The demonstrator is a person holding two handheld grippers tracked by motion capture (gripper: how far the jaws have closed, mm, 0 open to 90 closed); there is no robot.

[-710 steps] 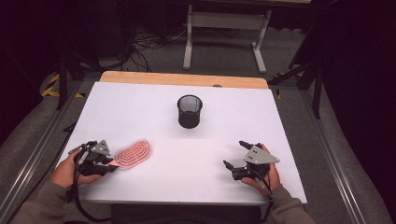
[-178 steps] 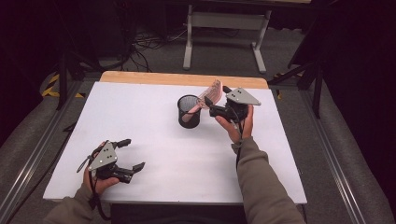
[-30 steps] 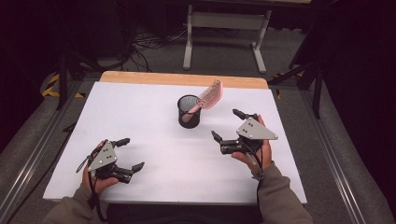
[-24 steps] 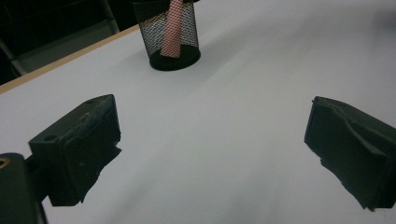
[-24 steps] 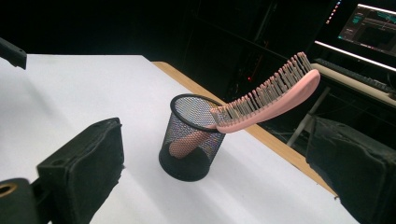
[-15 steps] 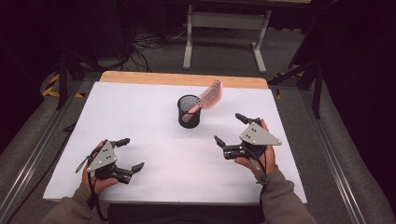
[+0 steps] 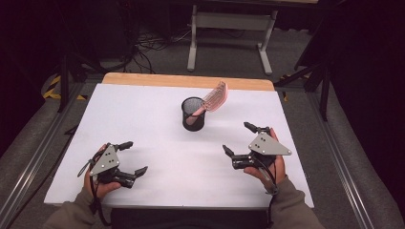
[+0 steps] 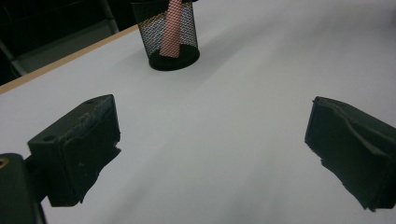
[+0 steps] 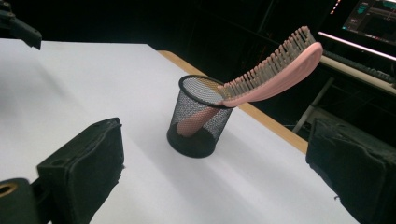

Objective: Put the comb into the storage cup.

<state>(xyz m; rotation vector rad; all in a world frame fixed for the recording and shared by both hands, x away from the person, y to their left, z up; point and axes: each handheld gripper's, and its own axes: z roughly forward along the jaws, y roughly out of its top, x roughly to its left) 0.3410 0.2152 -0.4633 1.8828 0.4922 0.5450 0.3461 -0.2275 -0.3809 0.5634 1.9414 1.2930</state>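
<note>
pink brush (image 7: 214,97) leans in mesh cup (image 7: 193,113); both claws gape wide, holding nothing.

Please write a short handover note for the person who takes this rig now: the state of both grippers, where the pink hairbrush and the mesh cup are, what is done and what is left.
Left gripper: open, empty, low over the near left part of the white table.
Right gripper: open, empty, at the near right, apart from the cup.
Pink hairbrush: handle down inside the black mesh cup, bristle head leaning out over the rim toward the far right.
Cup: upright, at the middle of the table's far half.
Done: the brush stands in the cup and is released.
Left: nothing obvious; perhaps check that the leaning brush does not tip the cup.
</note>
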